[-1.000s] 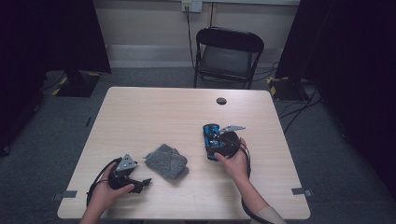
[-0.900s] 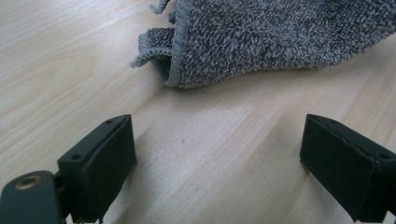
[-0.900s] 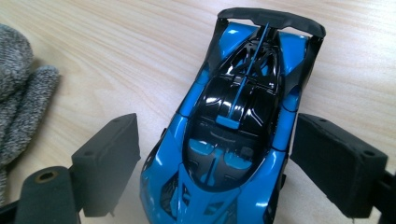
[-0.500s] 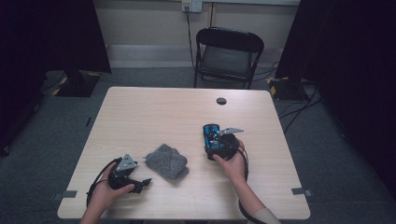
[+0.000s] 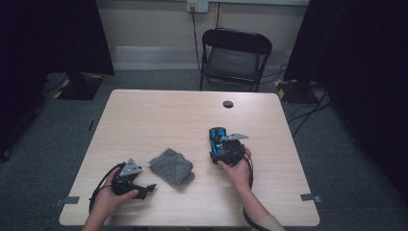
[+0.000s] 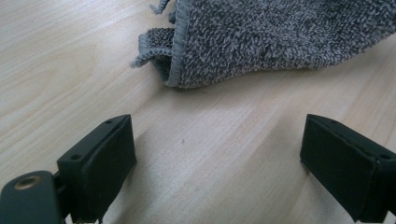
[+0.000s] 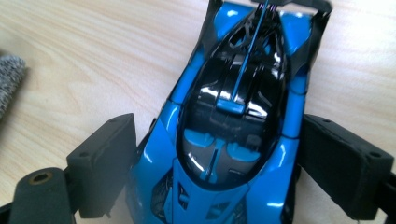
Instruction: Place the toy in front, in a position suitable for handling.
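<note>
The counter (image 5: 159, 115) is being worked on; the grey towel (image 5: 172, 166) is lying at its 6 o'clock. The blue toy car (image 7: 233, 116) is being clamped by the right hand-held gripper (image 7: 219, 154) at 4 o'clock; slipping on glossy bodywork is being risked. The left hand-held gripper (image 6: 219, 154) is being held wide.

Table (image 5: 159, 120): pale wood-grain, smooth, matt. Cloth (image 6: 280, 37): grey terry, rough looped pile, stitched hem. Toy car (image 7: 238, 116): glossy blue-black plastic. Jaw pads: matt black.
</note>
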A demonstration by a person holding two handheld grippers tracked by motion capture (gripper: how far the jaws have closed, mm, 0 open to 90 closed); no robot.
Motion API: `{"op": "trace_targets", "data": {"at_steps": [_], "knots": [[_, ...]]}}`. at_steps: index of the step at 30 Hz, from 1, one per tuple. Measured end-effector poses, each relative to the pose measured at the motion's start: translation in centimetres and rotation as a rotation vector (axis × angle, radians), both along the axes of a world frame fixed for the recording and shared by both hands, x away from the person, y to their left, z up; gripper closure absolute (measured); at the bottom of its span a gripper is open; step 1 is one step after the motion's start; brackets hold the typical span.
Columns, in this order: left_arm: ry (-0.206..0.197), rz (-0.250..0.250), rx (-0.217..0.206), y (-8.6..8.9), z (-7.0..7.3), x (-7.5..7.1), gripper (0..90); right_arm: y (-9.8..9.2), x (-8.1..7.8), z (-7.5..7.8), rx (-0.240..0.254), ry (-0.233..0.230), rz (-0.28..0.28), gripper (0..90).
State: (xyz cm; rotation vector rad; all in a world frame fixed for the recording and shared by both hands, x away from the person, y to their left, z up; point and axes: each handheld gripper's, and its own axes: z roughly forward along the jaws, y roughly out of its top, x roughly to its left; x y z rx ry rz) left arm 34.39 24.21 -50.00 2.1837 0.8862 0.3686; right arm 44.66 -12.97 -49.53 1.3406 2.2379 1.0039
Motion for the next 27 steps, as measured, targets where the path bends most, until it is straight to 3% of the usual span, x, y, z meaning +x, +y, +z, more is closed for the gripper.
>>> {"op": "trace_targets", "data": {"at_steps": [21, 27], "knots": [[0.0, 0.0, 0.001, 0.0, 0.0, 0.02, 9.5, -0.34, -0.65, -0.23, -0.011, -0.023, 0.002, 17.8], [-0.001, 0.001, -0.001, -0.02, -0.01, 0.02, 9.5, -0.55, -0.75, -0.11, -0.024, -0.019, 0.025, 18.5]]}}
